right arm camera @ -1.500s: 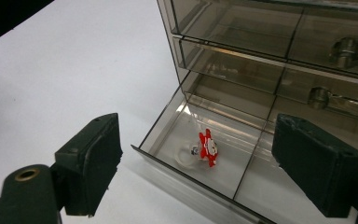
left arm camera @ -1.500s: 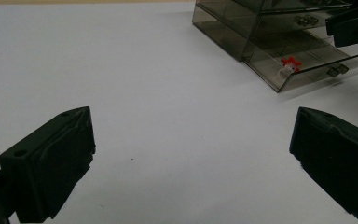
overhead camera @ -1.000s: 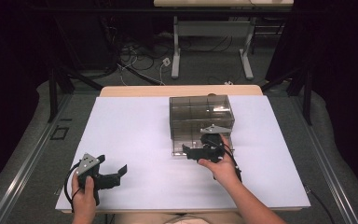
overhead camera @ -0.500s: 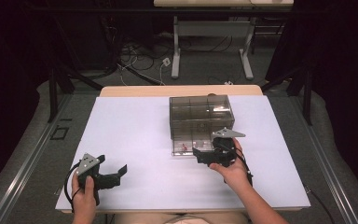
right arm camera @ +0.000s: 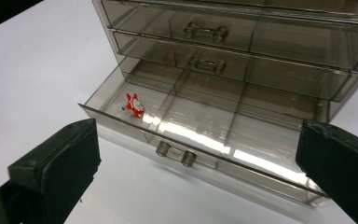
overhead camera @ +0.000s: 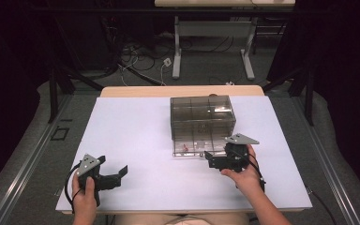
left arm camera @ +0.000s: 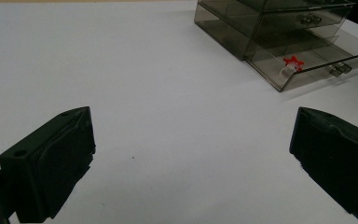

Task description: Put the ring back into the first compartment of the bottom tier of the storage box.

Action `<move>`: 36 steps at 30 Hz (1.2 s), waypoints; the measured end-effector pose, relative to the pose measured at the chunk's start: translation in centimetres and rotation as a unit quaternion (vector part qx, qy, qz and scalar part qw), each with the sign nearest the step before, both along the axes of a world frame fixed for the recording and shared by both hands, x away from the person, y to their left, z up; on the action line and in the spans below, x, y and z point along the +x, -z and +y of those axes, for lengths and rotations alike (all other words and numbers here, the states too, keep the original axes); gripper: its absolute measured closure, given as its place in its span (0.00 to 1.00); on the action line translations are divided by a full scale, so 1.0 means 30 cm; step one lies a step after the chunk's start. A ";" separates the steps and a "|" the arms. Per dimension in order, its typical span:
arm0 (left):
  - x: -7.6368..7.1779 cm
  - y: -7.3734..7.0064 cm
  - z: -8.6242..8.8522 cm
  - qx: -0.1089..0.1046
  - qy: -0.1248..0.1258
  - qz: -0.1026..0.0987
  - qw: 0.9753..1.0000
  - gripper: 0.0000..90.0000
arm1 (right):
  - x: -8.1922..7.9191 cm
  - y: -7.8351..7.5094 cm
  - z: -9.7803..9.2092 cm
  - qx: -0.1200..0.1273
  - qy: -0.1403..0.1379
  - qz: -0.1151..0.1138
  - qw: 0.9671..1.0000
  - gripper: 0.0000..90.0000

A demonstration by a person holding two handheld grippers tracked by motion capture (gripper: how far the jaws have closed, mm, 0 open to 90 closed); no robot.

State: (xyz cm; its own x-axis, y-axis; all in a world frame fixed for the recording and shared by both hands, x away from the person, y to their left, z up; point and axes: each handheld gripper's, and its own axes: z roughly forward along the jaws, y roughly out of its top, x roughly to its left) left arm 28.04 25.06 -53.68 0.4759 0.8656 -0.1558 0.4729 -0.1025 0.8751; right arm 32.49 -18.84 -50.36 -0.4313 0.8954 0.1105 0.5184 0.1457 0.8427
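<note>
Before the pulled-out drawer (right arm camera: 205, 135), right gripper (right arm camera: 198, 163) wide, empty.

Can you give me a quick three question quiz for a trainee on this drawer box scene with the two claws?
1. True or false: the bottom drawer of the smoky clear drawer box is pulled out.
2. Which compartment of that drawer holds the small red toy? A) the one at the left end, seen from the right claw B) the middle one C) the one at the right end
3. Fill in: the left claw rests on the white table with its jaws ____.

Key: 1 true. 2 A. 3 open. The right claw sits just in front of the drawer handle, jaws open too.
</note>
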 end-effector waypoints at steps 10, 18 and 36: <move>-0.002 -0.001 0.000 -0.001 -0.002 0.000 1.000 0.00 | -0.038 0.006 -0.077 -0.006 0.023 -0.009 1.000 0.00; -0.002 -0.001 0.000 0.000 -0.002 0.000 1.000 0.00 | -0.063 0.015 -0.137 -0.003 0.042 -0.005 0.999 0.00; -0.004 -0.002 0.002 -0.001 -0.002 -0.001 1.000 0.00 | -0.077 0.065 -0.227 -0.013 0.083 -0.005 0.996 0.00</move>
